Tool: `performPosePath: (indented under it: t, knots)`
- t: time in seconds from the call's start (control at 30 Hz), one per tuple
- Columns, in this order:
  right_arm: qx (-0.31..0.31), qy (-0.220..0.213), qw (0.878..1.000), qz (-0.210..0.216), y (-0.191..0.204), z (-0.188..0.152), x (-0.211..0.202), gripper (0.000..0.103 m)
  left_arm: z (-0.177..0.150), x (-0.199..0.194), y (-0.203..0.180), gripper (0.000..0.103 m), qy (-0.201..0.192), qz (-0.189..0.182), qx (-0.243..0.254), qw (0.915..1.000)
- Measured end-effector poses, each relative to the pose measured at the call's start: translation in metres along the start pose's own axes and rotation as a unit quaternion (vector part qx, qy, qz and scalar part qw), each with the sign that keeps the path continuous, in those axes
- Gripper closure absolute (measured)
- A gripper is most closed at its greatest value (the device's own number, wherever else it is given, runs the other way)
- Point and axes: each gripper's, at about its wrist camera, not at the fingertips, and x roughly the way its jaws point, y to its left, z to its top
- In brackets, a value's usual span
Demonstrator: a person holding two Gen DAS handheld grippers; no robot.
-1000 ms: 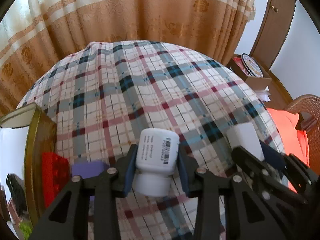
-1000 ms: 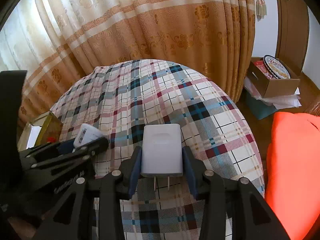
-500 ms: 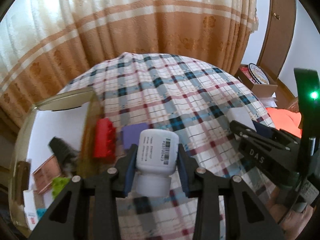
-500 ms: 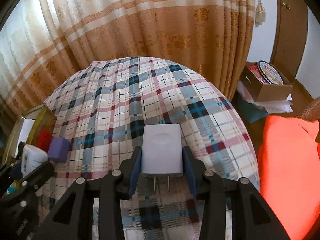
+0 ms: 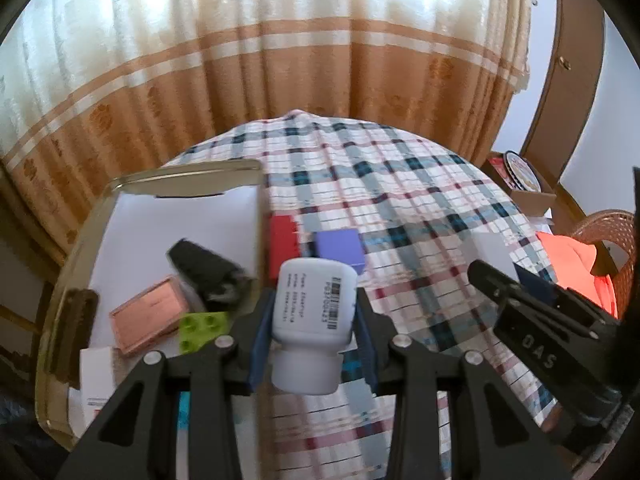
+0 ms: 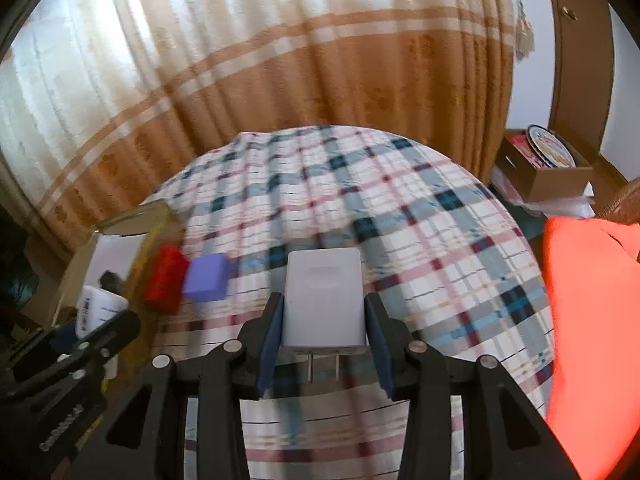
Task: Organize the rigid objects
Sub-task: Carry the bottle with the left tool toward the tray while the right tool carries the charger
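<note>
Left gripper (image 5: 314, 322) is clamped on a white plastic bottle (image 5: 314, 308), barcode label up, cap toward the camera, and it hangs in the air just beside the near corner of the gold-rimmed tray (image 5: 66, 280). Right gripper (image 6: 325, 320) has its pads pressed on both sides of a white USB wall charger (image 6: 323, 300), prongs pointing back at the camera, carried above the plaid tablecloth (image 6: 400, 220).

Moving outward: the tray already holds a fair haul, with a black object (image 5: 204, 270), a copper-pink flat case (image 5: 150, 314), a lime green building brick (image 5: 202, 326) and a small white box (image 5: 94, 376) all lying on its white floor. What they are beyond that, the blur won't say.

Still out on the cloth, a red building brick (image 5: 282, 240) sits against the tray's outer wall, with a purple block (image 5: 338, 246) just beside it.

So by my reading: several pieces sorted, two in the air needing a spot in the tray, two more waiting on the table.
</note>
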Motion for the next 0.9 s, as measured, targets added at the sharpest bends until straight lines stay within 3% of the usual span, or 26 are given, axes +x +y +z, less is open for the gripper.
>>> performPosePath:
  t: [0.57, 0.9]
  knots:
    - [-0.068, -0.032, 0.996, 0.057, 0.107, 0.005, -0.028, 0.059, -0.001, -0.028, 0.092, 0.066, -0.032, 0.059, -0.056, 0.9961]
    - [-0.102, -0.033, 0.991, 0.077, 0.151, 0.005, -0.030, 0.059, 0.000, -0.029, 0.121, 0.066, -0.035, 0.083, -0.072, 0.9933]
